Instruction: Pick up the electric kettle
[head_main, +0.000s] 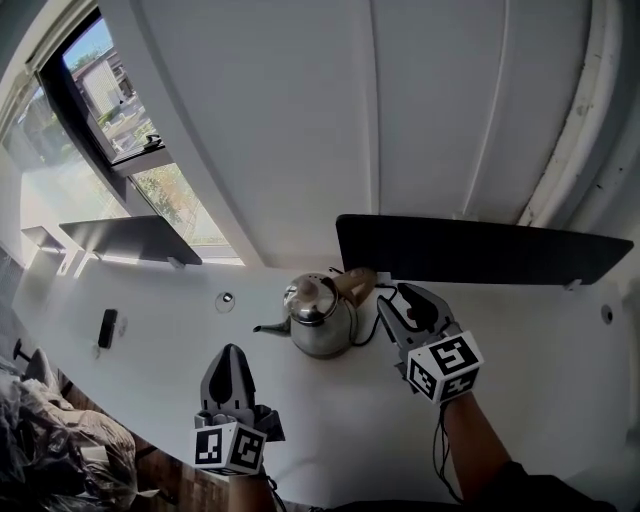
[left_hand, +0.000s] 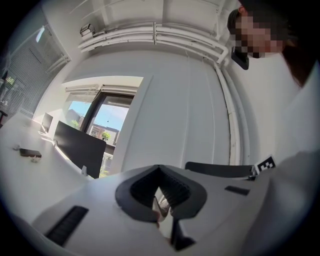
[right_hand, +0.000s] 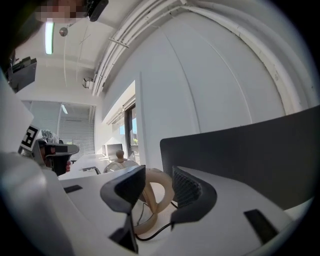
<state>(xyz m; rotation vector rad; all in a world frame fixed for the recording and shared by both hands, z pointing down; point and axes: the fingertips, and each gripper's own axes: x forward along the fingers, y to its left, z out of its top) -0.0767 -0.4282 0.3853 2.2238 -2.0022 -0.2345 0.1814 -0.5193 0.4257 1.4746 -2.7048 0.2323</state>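
**Head view.** The kettle (head_main: 318, 320) stands upright at mid-desk (head_main: 520, 350), just before the black panel (head_main: 480, 250). Its spout points to the view's left and its tan handle (head_main: 356, 284) sits to the right, with a cord (head_main: 367, 337) trailing from the base. The right gripper (head_main: 397, 303) is just beside the handle. The left gripper (head_main: 229, 352) is held near the desk's front edge, apart from the kettle. We judge the step in hand to be the approach to the handle. To do it well, we would bring the jaws in level until the handle's upright bar sits deep between the pads, not at their tips. We would also keep them above the cord and close squarely before any lift. The lift itself should go straight up, since a shallow grip would likely let the heavy body swing and the cord might drag.

**Left gripper view.** The left gripper (left_hand: 160, 170) has its jaw tips pressed together and pinches nothing; the panel (left_hand: 80, 147) lies beyond.

**Right gripper view.** The right gripper (right_hand: 157, 175) has its jaws spread wide, and the handle (right_hand: 159, 202) loops in the gap between them. The pads press on nothing, though we cannot tell whether the left pad brushes the loop. The kettle (right_hand: 120, 161) shows beyond, and the cord (right_hand: 150, 235) runs below.
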